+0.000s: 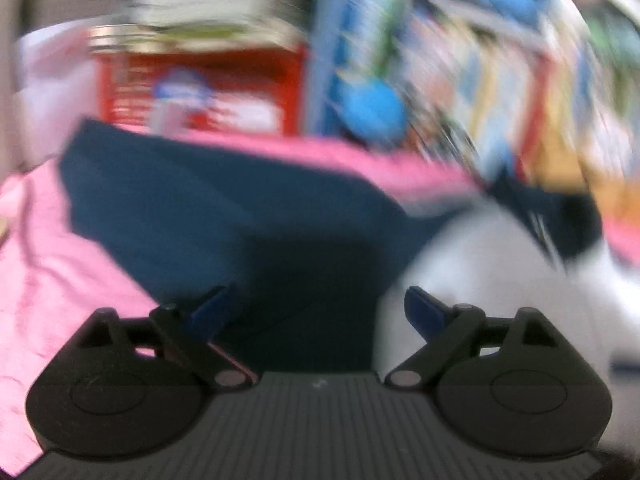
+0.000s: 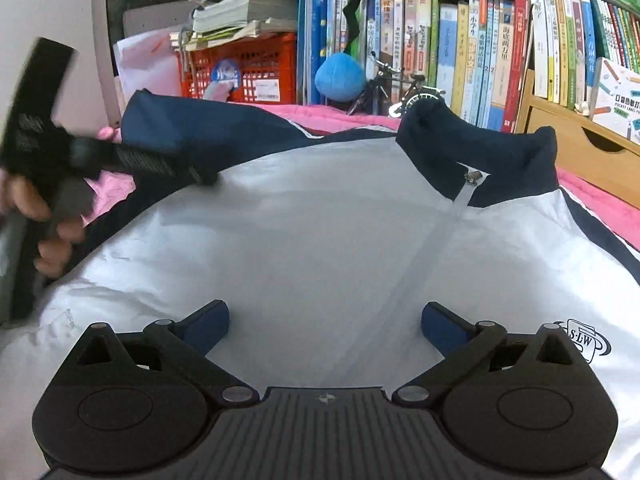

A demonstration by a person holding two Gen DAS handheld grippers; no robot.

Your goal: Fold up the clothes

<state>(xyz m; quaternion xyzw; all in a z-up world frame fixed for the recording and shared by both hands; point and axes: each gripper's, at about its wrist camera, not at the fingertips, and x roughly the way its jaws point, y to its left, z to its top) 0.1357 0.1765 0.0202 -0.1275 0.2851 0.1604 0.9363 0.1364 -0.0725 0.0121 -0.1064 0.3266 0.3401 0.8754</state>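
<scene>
The white-and-navy jacket [image 2: 320, 220] lies zipped and face-up on the pink bedspread [image 2: 592, 196], collar far right. Both the right tongs [image 2: 324, 320] and left tongs [image 1: 316, 304] stand spread, pinching nothing. Folding seems barely begun; next, the navy sleeve [image 1: 208, 200] probably needs gripping and folding across the body.

Left-wrist view blurred: shelf books [image 1: 500, 80] illegible.
</scene>
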